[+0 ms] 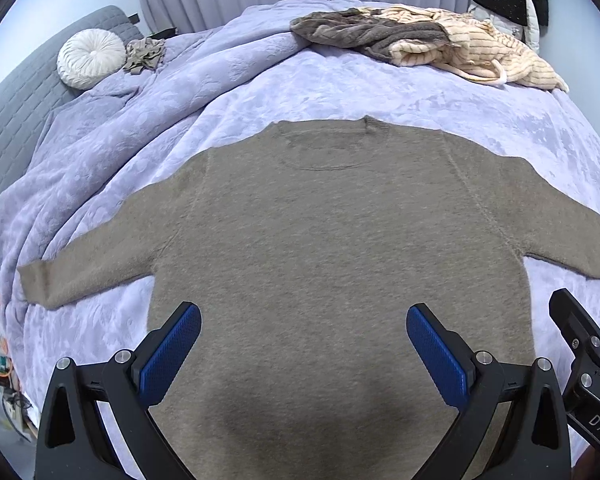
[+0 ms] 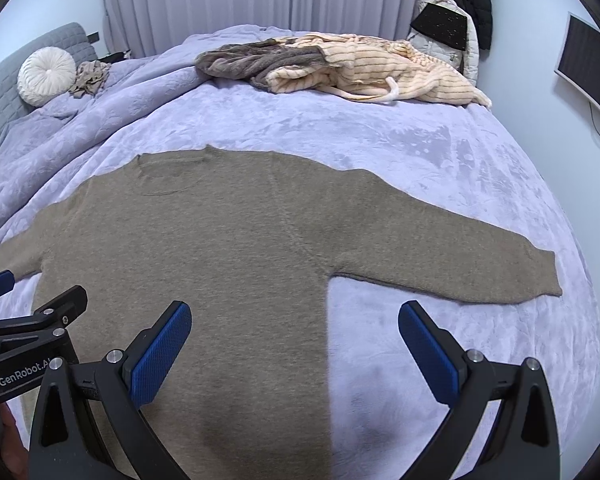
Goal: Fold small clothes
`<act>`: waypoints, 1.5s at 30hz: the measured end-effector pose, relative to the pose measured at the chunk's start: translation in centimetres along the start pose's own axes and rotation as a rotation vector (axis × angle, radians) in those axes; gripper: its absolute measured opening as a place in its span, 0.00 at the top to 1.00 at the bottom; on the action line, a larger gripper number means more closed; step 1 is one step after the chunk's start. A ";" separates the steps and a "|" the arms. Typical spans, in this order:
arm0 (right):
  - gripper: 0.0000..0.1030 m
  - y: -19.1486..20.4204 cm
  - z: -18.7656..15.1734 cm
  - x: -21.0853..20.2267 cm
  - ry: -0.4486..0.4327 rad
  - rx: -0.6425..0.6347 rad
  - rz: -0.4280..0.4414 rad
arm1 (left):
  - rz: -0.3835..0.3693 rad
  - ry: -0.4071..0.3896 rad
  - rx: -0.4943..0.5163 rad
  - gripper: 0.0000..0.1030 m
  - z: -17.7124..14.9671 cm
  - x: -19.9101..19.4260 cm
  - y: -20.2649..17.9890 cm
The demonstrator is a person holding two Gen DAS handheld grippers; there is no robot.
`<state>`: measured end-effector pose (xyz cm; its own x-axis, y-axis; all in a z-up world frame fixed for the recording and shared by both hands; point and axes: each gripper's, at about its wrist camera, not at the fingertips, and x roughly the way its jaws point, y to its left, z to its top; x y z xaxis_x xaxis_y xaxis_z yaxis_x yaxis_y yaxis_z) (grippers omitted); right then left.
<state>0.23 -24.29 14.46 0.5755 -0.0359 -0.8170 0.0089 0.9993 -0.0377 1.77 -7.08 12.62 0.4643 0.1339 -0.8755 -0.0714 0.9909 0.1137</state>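
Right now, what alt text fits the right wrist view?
An open right claw hovers over a brown sweater spread flat, sleeves out, on a lavender bed cover. More clothes are piled at the far edge.

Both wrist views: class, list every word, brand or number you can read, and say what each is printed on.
"GenRobot.AI", last letters partly hidden: on the left gripper body, seen in the right wrist view.
"DAS", cut off by the picture's edge: on the right gripper body, seen in the left wrist view.
Sweater: no readable text.
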 end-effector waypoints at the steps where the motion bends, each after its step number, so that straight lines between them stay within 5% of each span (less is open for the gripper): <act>1: 0.00 -0.6 0.1 0.1 0.000 0.008 -0.008 | -0.004 0.001 0.008 0.00 0.2 0.1 -0.6; 26: 0.00 -24.6 -1.0 7.5 0.088 0.315 -0.207 | -0.083 0.109 0.177 0.00 5.6 6.7 -20.0; 31: 0.00 -30.4 -2.1 9.7 0.118 0.434 -0.191 | -0.107 0.119 0.194 0.00 6.4 7.8 -22.7; 36: 0.06 -34.9 -2.2 12.6 0.080 0.565 -0.073 | -0.113 0.121 0.161 0.00 7.2 9.3 -23.3; 37: 0.13 -35.5 -1.9 12.7 0.047 0.578 -0.056 | -0.114 0.124 0.147 0.00 7.5 9.8 -23.0; 39: 0.55 -36.1 -1.2 12.9 0.009 0.574 -0.028 | -0.120 0.136 0.102 0.00 8.0 10.6 -22.1; 40: 0.84 -36.5 -0.9 12.9 -0.003 0.575 0.021 | -0.122 0.141 0.073 0.00 8.2 11.0 -21.5; 45: 0.90 -37.3 -1.6 9.5 -0.137 0.609 0.112 | -0.120 0.155 -0.011 0.00 9.2 12.7 -19.7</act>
<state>4.09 -61.89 7.23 0.6991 0.0314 -0.7143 0.3829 0.8273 0.4111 17.21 -24.81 3.59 0.3282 0.0106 -0.9445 -0.0337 0.9994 -0.0005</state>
